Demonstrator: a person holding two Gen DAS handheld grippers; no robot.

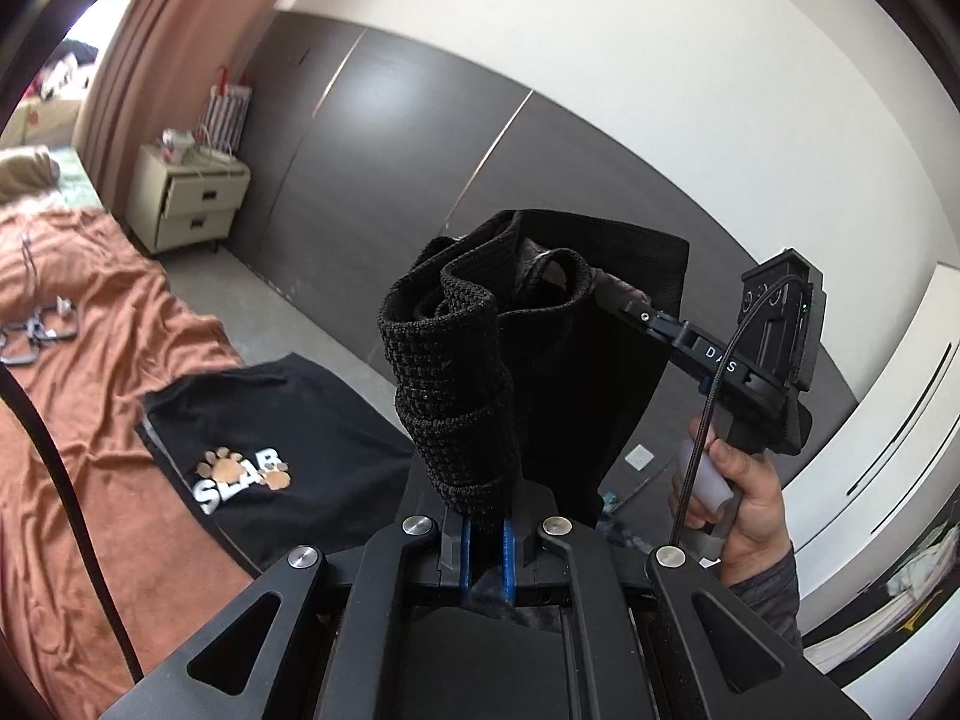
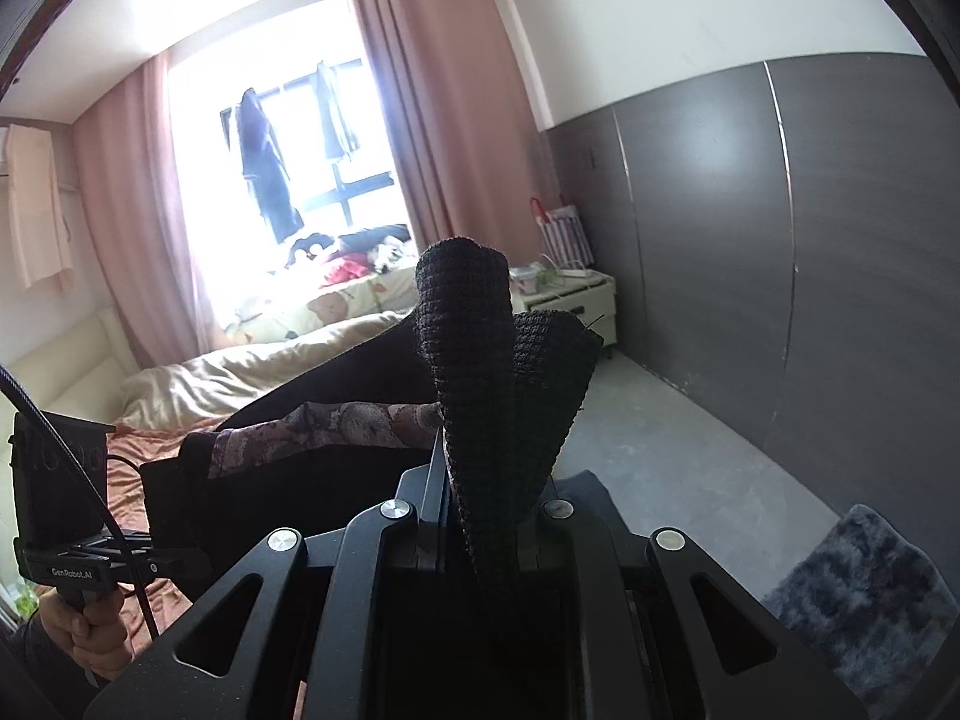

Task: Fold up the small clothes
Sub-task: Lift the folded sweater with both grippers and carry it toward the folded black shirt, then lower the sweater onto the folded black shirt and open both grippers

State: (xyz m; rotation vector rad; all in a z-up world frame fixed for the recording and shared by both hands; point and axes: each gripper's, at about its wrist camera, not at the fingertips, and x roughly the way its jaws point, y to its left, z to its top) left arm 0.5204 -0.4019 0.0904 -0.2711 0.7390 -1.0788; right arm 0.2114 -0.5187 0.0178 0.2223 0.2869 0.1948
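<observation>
Much of the black garment (image 1: 576,360) is hard to read: it hangs in dark folds between the two tools, and its lower edge is cut off behind the left gripper (image 1: 486,534) body, so what kind of clothing it is cannot be told. A thick knitted band bunches up right at the left gripper's blue-edged fingers, which are closed tight on it; the fingertips themselves are buried in the knit. From the other side, the right gripper (image 2: 474,516) is likewise clamped on a ribbed black edge of the same garment (image 2: 492,372), its pads hidden under the cloth (a strip of patterned lining shows along the fold). The garment is held up in the air above the bed (image 1: 90,360), stretched between both grippers. On the orange sheet lies a black shirt (image 1: 264,450) printed with paw marks and letters reading roughly "SEAR". The right tool's arm reads "DAS"; the left tool's handle reads "GenRobot.AI".
</observation>
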